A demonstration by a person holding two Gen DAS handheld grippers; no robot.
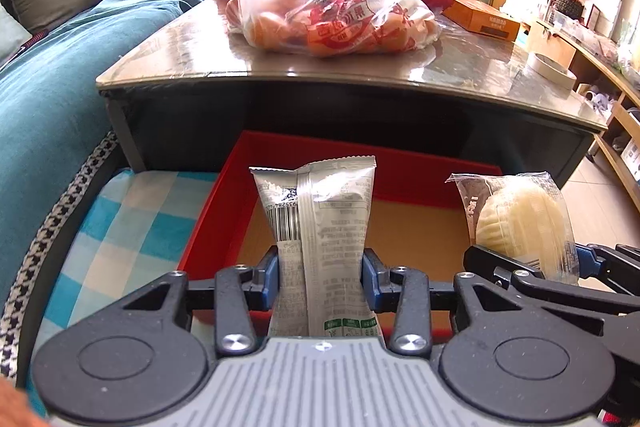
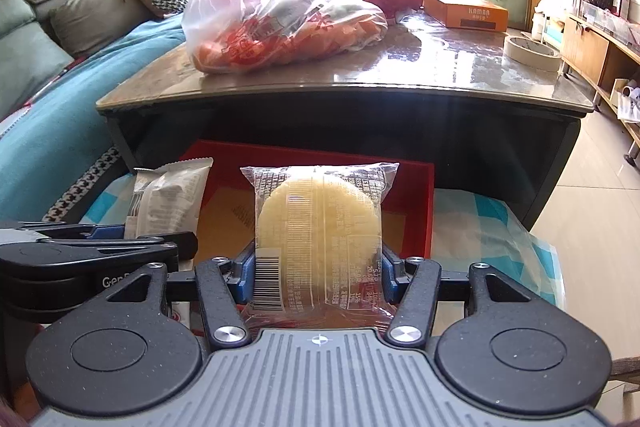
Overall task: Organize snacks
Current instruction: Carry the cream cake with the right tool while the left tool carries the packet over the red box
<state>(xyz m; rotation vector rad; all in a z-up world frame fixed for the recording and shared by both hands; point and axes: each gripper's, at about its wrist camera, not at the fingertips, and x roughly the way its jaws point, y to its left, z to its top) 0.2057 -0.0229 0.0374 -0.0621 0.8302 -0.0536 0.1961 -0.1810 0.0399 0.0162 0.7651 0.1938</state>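
Both grippers carry a snack above the open red box [image 1: 224, 195], which sits below the near edge of the desk [image 1: 192, 55] on a blue checked cloth [image 1: 120, 227]. The left gripper [image 1: 320, 277] has its jaws pinching a silver snack packet [image 1: 320, 211] around its middle, so the wrapper narrows where the blue pads squeeze it. The right gripper [image 2: 316, 277] has its jaws closed on a clear-wrapped round pastry [image 2: 320, 223], gripped at both sides. Each packet stands upright between its jaws, hanging over the brown floor of the box, which looks bare as far as it shows. So the sorting appears to be near its start: two snacks are picked up and poised for placing, none seen laid down yet. A good deal seems left, since a full plastic bag [image 2: 280, 23] of red-and-orange packets lies on the desk, with an orange carton [image 2: 464, 11] and a roll of tape [image 2: 530, 53] further along. Lowering and releasing both packets into the box looks like the step in hand.
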